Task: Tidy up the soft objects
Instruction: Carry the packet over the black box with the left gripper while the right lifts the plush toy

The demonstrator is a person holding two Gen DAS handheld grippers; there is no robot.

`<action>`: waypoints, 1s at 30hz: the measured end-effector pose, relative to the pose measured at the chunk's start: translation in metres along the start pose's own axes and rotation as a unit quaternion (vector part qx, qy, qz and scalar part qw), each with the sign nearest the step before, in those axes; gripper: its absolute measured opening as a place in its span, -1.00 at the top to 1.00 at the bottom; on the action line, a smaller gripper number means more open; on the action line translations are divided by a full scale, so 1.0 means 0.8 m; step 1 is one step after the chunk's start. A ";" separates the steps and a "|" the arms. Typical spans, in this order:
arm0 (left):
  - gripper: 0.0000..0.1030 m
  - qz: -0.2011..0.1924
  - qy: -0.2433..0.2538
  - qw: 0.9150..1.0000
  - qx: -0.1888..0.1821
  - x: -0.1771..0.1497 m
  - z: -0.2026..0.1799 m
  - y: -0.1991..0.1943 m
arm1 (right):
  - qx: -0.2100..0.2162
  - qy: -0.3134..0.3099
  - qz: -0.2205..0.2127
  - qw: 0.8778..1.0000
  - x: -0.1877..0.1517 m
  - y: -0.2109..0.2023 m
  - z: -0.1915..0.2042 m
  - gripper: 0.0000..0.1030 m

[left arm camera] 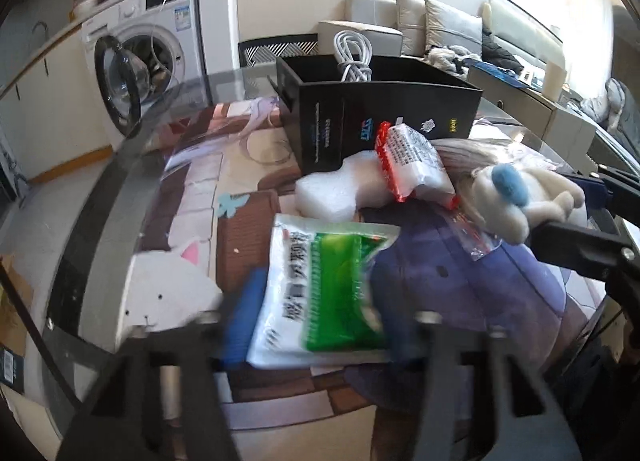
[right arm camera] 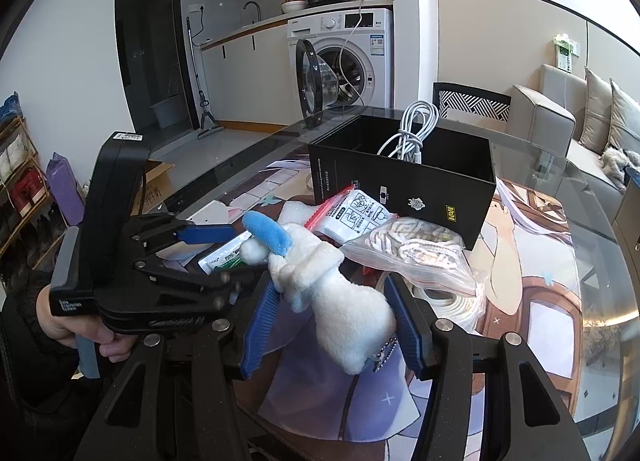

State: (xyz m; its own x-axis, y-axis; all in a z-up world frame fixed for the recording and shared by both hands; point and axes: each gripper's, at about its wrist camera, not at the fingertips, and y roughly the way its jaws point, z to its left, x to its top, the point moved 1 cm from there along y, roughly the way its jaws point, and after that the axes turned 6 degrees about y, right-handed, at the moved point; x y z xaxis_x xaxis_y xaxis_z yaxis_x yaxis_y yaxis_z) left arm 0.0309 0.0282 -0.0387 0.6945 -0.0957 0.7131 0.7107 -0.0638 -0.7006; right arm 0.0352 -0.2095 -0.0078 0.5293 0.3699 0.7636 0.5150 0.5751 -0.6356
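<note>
Desk (right arm camera: 600, 197) is round glass over a printed anime mat; soft items are piled near its middle.

Left claw (left arm camera: 316, 325): blue pads straddle a white-and-green sachet pack (left arm camera: 320, 293). View is blurred, so I cannot tell whether the pads are gripping it or only flanking it.

Centre: foam block (left arm camera: 336, 193), red-edged zip bag (left arm camera: 416, 165), both lying in front of the black box (right arm camera: 404, 177), which holds a coiled white cable (right arm camera: 408, 129).

Right claw (right arm camera: 332, 325): jaws apart, blue pads either side of the white plush toy (right arm camera: 348, 313) with a blue ear. Neither pad clearly presses it, and the toy sits tilted between them. A bagged rope bundle (right arm camera: 412, 245) lies just right of the plush.

Judgement: the step is securing the plush for the box. Close on the thick body rather than the ear or bead chain, squeeze until the pile compresses, then lift clear of the zip bags before swinging over the box rim.
</note>
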 end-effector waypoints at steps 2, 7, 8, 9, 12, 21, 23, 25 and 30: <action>0.40 0.000 -0.011 1.000 -0.016 0.001 0.004 -0.002 | 0.000 0.000 0.000 1.000 0.000 0.000 0.000 -0.07; 0.48 -0.010 -0.017 0.999 -0.033 0.003 0.005 -0.008 | 0.004 -0.003 -0.005 1.000 0.002 -0.002 0.003 -0.07; 0.48 -0.013 -0.019 0.999 -0.034 0.004 0.005 -0.010 | 0.005 -0.003 -0.007 1.000 0.003 -0.002 0.004 -0.07; 0.48 -0.017 -0.020 0.999 -0.037 0.005 0.004 -0.014 | 0.008 -0.004 -0.010 1.000 0.004 -0.004 0.005 -0.07; 0.48 -0.030 -0.027 0.998 -0.038 0.009 0.007 -0.023 | 0.011 -0.007 -0.019 1.000 0.007 -0.010 0.009 -0.07; 0.48 -0.062 -0.036 0.996 -0.048 0.029 0.007 -0.047 | 0.010 -0.016 -0.055 0.998 0.022 -0.032 0.019 -0.07; 0.48 -0.071 -0.036 0.996 -0.050 0.034 0.006 -0.052 | 0.006 -0.014 -0.061 0.998 0.026 -0.035 0.016 -0.07; 0.48 -0.079 -0.034 0.995 -0.052 0.042 0.005 -0.057 | -0.002 -0.011 -0.068 0.998 0.031 -0.038 0.013 -0.07; 0.47 -0.095 -0.036 0.993 -0.060 0.060 0.004 -0.064 | -0.023 0.011 -0.081 0.996 0.046 -0.043 -0.004 -0.07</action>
State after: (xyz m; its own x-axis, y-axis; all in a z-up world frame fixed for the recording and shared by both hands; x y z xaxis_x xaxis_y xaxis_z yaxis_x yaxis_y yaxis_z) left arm 0.0283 0.0301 0.0311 0.5588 0.0004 0.8293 0.8139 -0.1923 -0.5483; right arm 0.0391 -0.2179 0.0420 0.4517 0.2590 0.8538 0.6248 0.5912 -0.5099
